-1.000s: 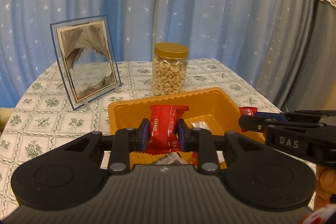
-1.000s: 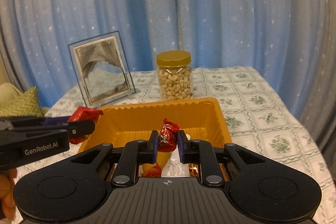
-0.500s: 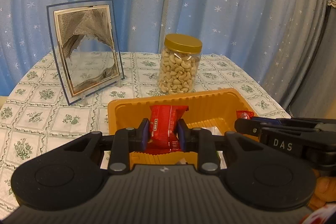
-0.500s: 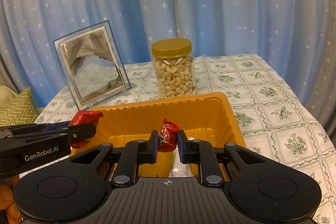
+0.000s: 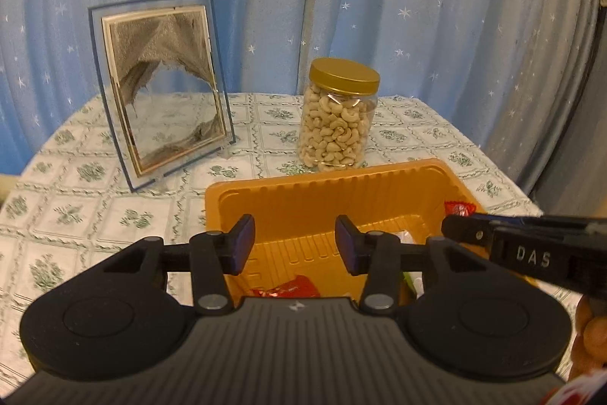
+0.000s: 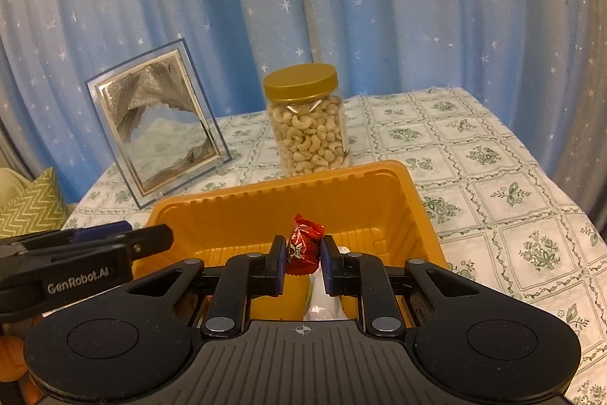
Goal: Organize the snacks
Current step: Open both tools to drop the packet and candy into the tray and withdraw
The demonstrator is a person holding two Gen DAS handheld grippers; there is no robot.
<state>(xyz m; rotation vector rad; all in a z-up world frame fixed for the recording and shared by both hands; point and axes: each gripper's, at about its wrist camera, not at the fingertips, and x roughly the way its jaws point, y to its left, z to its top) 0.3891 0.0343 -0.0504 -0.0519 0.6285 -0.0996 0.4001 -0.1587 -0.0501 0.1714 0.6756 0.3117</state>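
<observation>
An orange plastic tray [image 5: 326, 192] [image 6: 265, 211] sits on the patterned tablecloth, holding several wrapped snacks. My left gripper [image 5: 295, 242] is open and empty over the tray's near side; a red snack packet [image 5: 288, 289] lies in the tray just below it. My right gripper [image 6: 302, 255] is shut on a small red wrapped candy [image 6: 303, 245] above the tray's middle. In the left wrist view that candy [image 5: 459, 208] shows at the right gripper's tip. A white packet [image 6: 326, 302] lies in the tray under the right gripper.
A gold-lidded jar of cashews [image 5: 337, 116] [image 6: 307, 120] stands behind the tray. A glass sand-picture frame [image 5: 163, 82] [image 6: 155, 124] stands at the back left. Blue starred curtains hang behind the table. A green zigzag cushion [image 6: 30, 207] lies off the table's left.
My left gripper has opened and the red snack packet has dropped into the tray. Both grippers moved forward toward the tray. The right gripper still holds its candy.
</observation>
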